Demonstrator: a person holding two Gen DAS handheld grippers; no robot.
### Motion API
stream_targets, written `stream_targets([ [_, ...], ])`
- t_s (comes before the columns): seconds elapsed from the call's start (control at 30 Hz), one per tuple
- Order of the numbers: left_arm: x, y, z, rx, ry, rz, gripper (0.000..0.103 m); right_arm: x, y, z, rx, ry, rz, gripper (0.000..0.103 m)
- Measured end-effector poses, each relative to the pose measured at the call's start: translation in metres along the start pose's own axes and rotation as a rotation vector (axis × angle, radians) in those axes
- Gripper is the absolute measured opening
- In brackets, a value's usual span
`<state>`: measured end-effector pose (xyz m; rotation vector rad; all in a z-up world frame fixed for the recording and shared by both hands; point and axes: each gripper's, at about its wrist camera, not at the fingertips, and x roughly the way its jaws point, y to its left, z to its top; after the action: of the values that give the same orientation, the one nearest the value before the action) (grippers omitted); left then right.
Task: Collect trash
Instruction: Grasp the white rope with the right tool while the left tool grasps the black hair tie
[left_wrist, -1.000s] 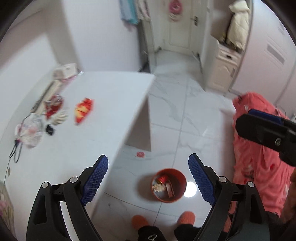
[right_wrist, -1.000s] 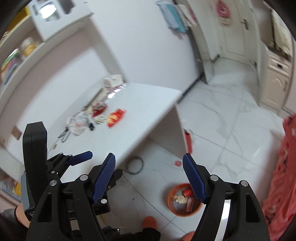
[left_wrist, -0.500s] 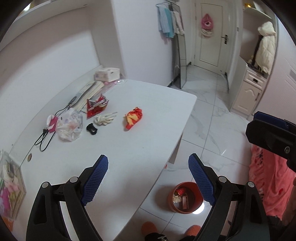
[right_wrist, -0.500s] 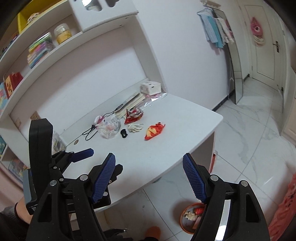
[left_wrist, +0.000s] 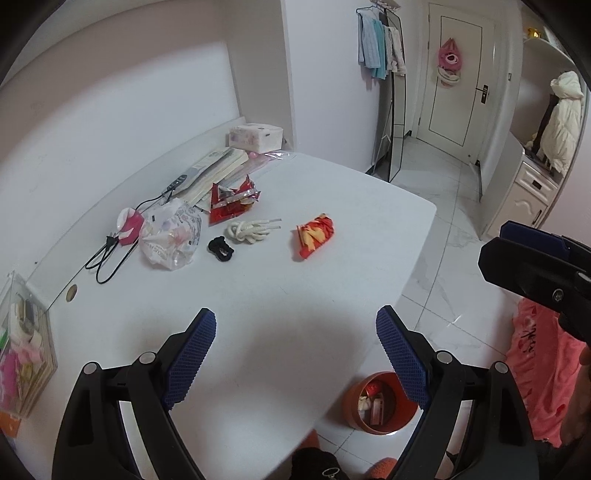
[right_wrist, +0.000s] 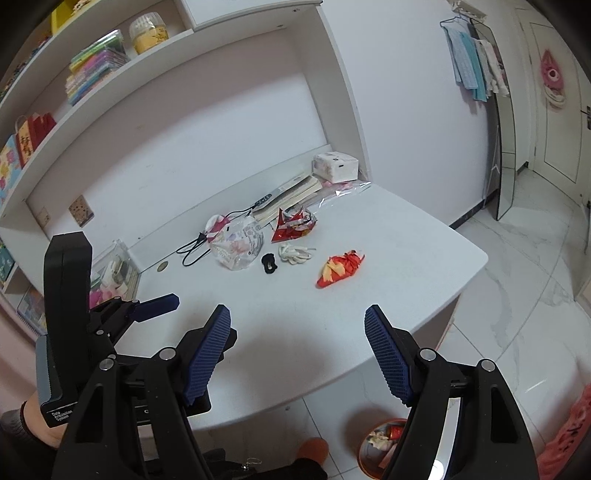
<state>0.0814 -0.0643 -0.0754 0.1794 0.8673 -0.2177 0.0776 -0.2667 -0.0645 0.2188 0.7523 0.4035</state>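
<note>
Left wrist view, going left to right: crumpled bag (left_wrist: 170, 236), red foil wrapper (left_wrist: 232, 199), orange wrapper (left_wrist: 316, 236) all sit on the desk (left_wrist: 332, 192), bin (left_wrist: 380, 404) on the floor beside it. Left gripper (left_wrist: 295, 350) and right gripper (right_wrist: 297, 350) both hang wide open above the desk, nothing in either 1.

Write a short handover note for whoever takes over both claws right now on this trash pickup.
Left claw: open, empty, above the near part of the white desk.
Right claw: open, empty, beside it over the desk's near edge.
On the desk: crumpled red-and-yellow wrapper, torn red foil wrapper, crumpled clear plastic bag, white knotted cord, small black item.
Orange bin is on the floor near the desk's corner, already holding some trash.
Left: judging by position, probably the red-and-yellow wrapper first, then the rest.
</note>
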Motion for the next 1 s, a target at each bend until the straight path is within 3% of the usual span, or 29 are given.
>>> stream_targets([
  [0.6,0.107,0.095,0.055,0.029,0.097,-0.036,0.088,0.156,0.019,0.059,0.076,0.083,-0.048,0.075],
  [1.0,0.172,0.123,0.067,0.035,0.17,-0.061,0.088,0.22,0.015,0.067,0.103,0.122,-0.073,0.075],
])
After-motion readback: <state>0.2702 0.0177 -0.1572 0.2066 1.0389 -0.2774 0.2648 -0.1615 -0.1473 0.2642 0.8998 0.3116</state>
